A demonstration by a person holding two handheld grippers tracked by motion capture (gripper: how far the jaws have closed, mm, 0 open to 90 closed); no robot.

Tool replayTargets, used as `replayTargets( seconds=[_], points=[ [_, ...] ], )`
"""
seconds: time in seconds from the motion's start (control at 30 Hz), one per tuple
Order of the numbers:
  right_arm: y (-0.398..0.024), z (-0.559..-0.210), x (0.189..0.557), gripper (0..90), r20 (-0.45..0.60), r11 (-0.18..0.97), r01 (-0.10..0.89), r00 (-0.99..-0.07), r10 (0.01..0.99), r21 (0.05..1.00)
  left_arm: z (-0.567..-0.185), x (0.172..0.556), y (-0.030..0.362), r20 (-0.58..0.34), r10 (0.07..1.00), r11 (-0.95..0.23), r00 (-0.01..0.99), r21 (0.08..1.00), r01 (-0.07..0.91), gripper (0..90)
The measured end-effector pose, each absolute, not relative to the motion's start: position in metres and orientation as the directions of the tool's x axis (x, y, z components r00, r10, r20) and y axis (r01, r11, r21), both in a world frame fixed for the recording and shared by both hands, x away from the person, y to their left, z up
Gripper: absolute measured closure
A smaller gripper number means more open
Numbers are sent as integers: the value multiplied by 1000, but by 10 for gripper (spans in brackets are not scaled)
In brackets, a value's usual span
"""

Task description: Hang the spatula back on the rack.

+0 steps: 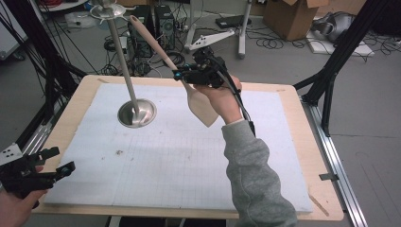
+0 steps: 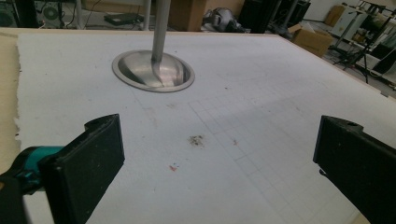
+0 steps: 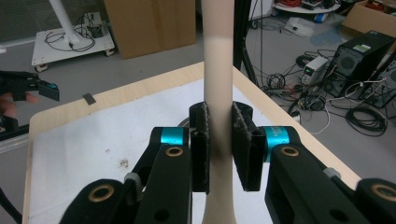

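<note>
left gripper (image 1: 54, 163) waits with fingers wide, near the metal stand (image 1: 136, 113); right gripper (image 3: 219, 144) holds the spatula (image 1: 201, 106) above it, probably to hang next.

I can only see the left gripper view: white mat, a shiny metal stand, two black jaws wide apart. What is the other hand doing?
Observer: The right gripper is shut on a cream spatula, held above the mat.
Operator: Which part of it is gripped?
Observer: The handle, just above the blade; the blade hangs down and the handle slants up.
Operator: How tall is that metal stand?
Observer: Its pole rises high and carries a small dish on top.
</note>
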State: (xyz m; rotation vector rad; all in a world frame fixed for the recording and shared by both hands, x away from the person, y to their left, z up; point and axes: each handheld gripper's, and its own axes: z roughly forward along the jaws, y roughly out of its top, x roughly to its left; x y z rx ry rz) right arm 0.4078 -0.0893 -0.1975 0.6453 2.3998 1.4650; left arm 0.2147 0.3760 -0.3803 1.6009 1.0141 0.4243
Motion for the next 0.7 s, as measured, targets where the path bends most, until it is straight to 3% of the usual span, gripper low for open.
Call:
replayTargets(
  seconds=[0.7],
  points=[
    [-75,-197,418,787,23,404,245,-876,481,881,-381,215,372,-236,775,-1,586,927,375,23]
  ],
)
